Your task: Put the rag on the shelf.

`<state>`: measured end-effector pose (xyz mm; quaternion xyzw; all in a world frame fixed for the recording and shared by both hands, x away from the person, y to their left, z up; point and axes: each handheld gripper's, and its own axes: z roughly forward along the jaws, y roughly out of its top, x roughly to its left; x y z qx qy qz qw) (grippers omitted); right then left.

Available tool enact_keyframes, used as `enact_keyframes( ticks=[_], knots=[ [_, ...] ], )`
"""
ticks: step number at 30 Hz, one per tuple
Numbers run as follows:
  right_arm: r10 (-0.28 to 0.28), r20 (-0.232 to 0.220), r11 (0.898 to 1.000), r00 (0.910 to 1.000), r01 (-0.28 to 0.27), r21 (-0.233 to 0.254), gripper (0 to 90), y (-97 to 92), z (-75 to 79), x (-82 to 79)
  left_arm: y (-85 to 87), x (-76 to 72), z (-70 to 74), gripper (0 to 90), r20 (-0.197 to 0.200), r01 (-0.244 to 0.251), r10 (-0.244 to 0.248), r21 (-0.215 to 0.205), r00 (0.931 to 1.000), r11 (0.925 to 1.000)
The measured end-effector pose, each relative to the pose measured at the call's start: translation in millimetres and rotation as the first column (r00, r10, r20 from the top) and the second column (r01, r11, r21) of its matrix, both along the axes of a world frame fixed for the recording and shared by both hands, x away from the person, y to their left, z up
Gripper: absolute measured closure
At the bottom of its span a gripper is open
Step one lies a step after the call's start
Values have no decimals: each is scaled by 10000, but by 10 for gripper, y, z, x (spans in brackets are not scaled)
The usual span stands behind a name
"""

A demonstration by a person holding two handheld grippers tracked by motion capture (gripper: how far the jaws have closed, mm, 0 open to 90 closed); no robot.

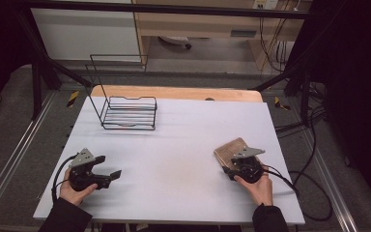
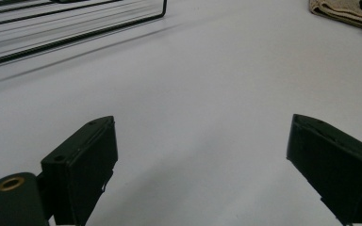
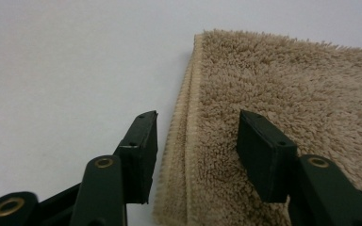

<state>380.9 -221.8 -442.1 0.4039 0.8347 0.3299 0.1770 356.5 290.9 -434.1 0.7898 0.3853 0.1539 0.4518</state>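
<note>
A folded tan towel (image 1: 230, 148) lies on the white table (image 1: 174, 145) at the right front. My right gripper (image 1: 234, 166) sits over the towel's near edge. In the right gripper view the towel (image 3: 287, 94) has its hemmed edge between the two jaws, one on the table side and one on the pile; the right gripper (image 3: 197, 141) is open. My left gripper (image 1: 110, 169) rests at the left front, open, with bare table between its jaws (image 2: 202, 155). A corner of the towel (image 2: 344, 12) shows far off in the left gripper view.
A black wire rack (image 1: 125, 108) stands at the back left of the table; its base (image 2: 66, 28) shows at the top of the left gripper view. A wooden board (image 1: 174, 92) borders the table's far edge. Cables (image 1: 299, 179) trail off to the right.
</note>
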Motion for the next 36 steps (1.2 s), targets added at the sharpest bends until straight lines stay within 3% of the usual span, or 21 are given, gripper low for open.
enact_keyframes(
  ticks=[6, 12, 25, 30, 36],
  knots=[
    [55, 107, 10000, 9999, -55, -18, 585, 19, -12, -35, -13, 12, -7, 100, -61, 10, -10, 15, 10000, 10000],
    [170, 179, 9962, 9997, -154, -861, 611, 81, -31, -39, -26, 11, -7, 102, -34, 41, -41, 65, 10000, 10000],
    [165, 209, 9899, 9996, -134, -1408, 789, 79, -10, 7, -12, 13, -8, 106, -6, 77, -77, 45, 10000, 10000],
    [189, 174, 9912, 9997, -165, -1316, 818, 70, -1, 21, -9, 14, -8, 108, -16, 62, -62, 29, 10000, 10000],
    [-38, 94, 9965, 9999, 45, -831, 826, 44, 45, 37, -12, 19, -11, 109, -24, 78, -77, 61, 10000, 10000]
  ],
)
